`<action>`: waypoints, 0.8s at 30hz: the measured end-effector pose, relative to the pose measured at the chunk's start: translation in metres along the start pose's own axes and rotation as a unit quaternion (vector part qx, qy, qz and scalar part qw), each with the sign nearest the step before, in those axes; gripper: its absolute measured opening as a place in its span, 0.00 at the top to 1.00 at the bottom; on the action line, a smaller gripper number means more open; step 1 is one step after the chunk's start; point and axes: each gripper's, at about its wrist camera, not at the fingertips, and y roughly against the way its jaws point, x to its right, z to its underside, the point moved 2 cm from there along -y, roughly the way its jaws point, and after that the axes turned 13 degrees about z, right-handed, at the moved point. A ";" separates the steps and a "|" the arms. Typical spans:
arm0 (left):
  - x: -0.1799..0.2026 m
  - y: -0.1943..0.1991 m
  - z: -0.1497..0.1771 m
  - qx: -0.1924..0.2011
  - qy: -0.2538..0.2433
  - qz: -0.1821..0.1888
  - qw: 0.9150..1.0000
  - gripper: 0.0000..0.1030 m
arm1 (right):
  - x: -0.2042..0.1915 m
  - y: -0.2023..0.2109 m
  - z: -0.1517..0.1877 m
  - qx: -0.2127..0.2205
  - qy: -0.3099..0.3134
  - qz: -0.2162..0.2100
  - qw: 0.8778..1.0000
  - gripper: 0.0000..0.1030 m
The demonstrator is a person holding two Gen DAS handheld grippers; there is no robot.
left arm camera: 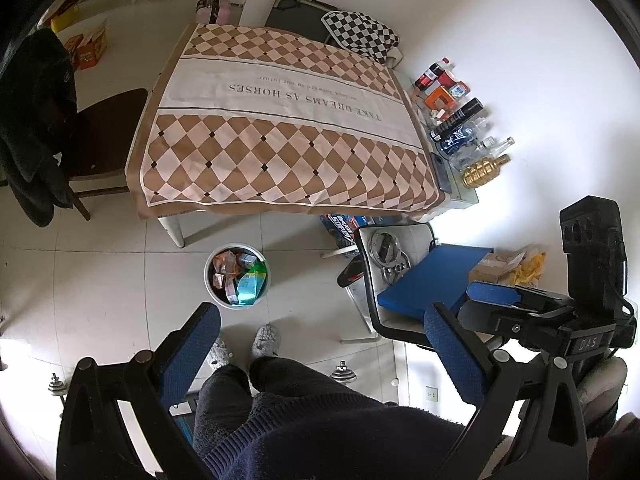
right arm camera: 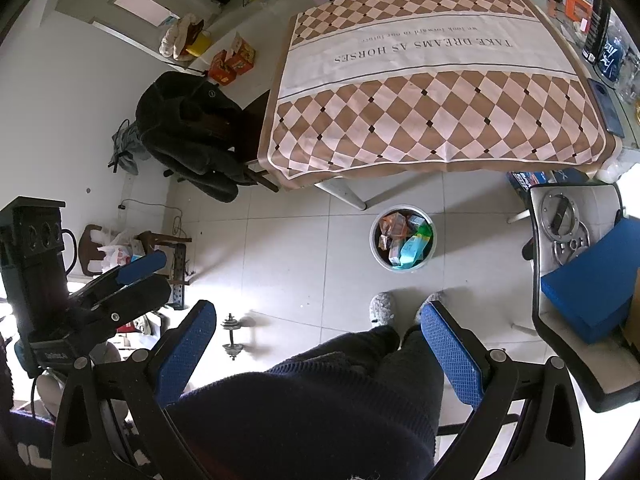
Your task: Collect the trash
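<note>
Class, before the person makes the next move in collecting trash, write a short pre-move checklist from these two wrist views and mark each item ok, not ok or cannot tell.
1. Left gripper open and holding nothing: ok.
2. Right gripper open and holding nothing: ok.
3. Trash bin upright on the floor by the table leg, mouth uncovered: ok.
4. Room left in the bin: cannot tell; packets already reach near its rim.
5. Checkered tablecloth free of loose trash: ok; nothing lies on the cloth.
6. Whether the bottles and boxes along the wall edge of the table count as trash: cannot tell.
</note>
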 end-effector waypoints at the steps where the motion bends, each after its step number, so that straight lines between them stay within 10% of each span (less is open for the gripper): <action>1: -0.001 0.000 0.000 0.000 0.002 0.000 1.000 0.00 | 0.000 0.000 0.000 0.000 0.000 0.000 1.000 0.00; 24: 0.002 0.000 0.000 0.000 0.002 -0.001 1.000 0.00 | 0.005 0.003 0.000 -0.004 0.011 -0.004 1.000 0.00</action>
